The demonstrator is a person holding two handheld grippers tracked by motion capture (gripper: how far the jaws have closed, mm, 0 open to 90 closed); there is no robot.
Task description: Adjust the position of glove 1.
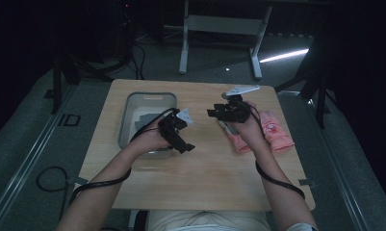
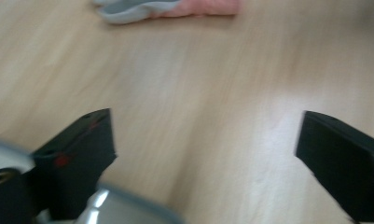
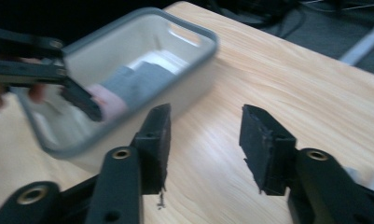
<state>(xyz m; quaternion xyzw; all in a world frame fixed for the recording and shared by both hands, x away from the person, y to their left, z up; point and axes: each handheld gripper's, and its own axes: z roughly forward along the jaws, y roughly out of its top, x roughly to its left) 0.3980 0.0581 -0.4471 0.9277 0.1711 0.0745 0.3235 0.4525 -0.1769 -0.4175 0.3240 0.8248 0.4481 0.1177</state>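
pink sock (image 2: 194, 6) cropped, bin (image 3: 128, 79) contents perhaps cloth

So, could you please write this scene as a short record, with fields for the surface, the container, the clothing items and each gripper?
surface: wooden table
container: grey bin at the table's left part, with grey and pink fabric inside
clothing: two pink socks lying flat on the table's right part, beside the right hand
left gripper: jaws wide apart, nothing between them, at the bin's near right corner
right gripper: jaws apart, nothing between them, above bare wood, pointing toward the bin
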